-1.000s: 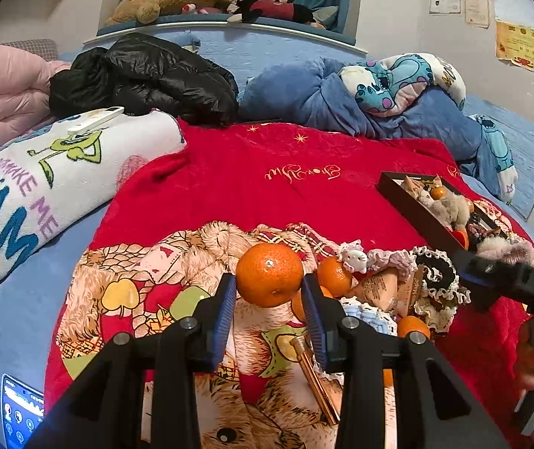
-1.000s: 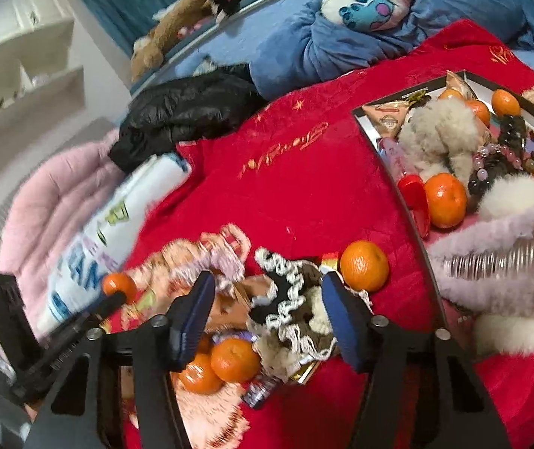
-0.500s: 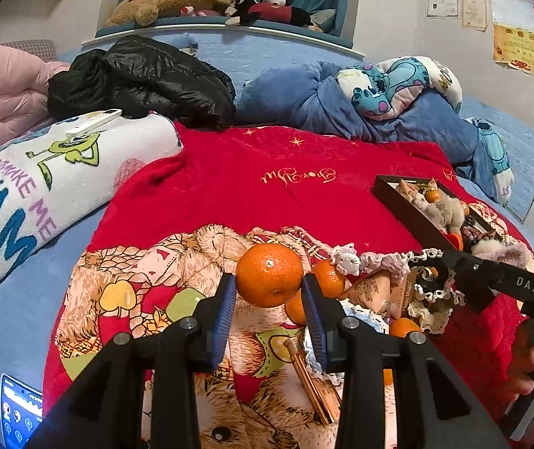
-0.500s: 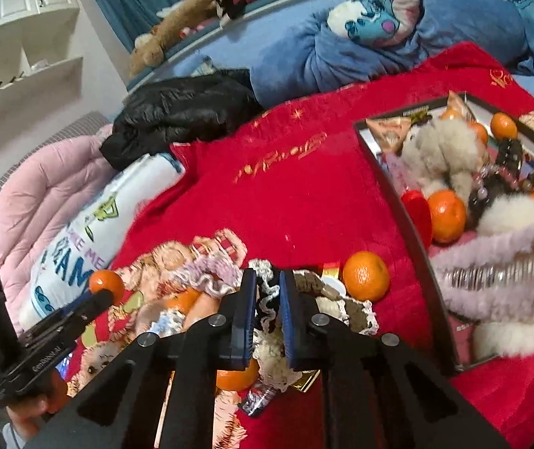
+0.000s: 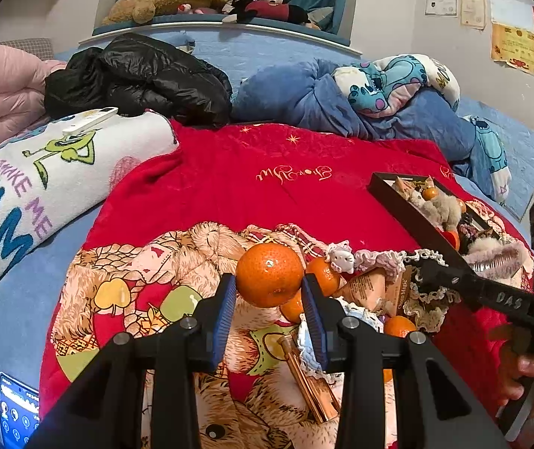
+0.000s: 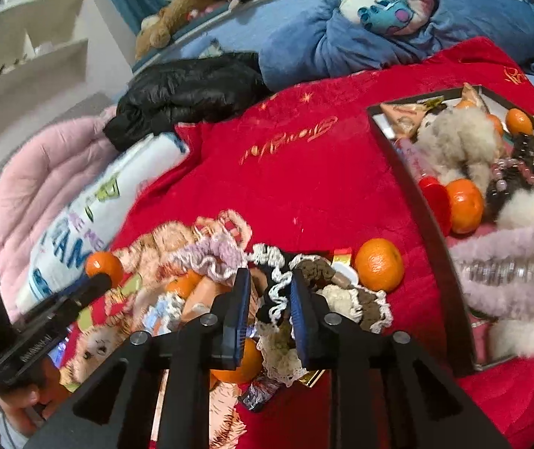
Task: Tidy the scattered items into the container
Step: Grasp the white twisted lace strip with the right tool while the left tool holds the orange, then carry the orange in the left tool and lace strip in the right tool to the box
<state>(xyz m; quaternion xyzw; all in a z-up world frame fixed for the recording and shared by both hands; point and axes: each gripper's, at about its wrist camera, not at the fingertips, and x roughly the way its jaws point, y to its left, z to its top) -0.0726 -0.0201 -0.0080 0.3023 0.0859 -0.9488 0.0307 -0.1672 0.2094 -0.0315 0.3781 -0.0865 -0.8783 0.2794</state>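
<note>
We find the left gripper clamped on a mandarin, raised above the red blanket. Our right gripper pinches a black lace scrunchie in the pile beside the dark tray.

Phone, seemingly, cut off bottom-left

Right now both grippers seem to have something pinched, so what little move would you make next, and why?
Probably carry the left gripper with its tangerine rightward to the black tray. The fruit is already clamped and lifted, and the tray holds other tangerines. The right gripper only pinches the black lace scrunchie in the pile.
</note>
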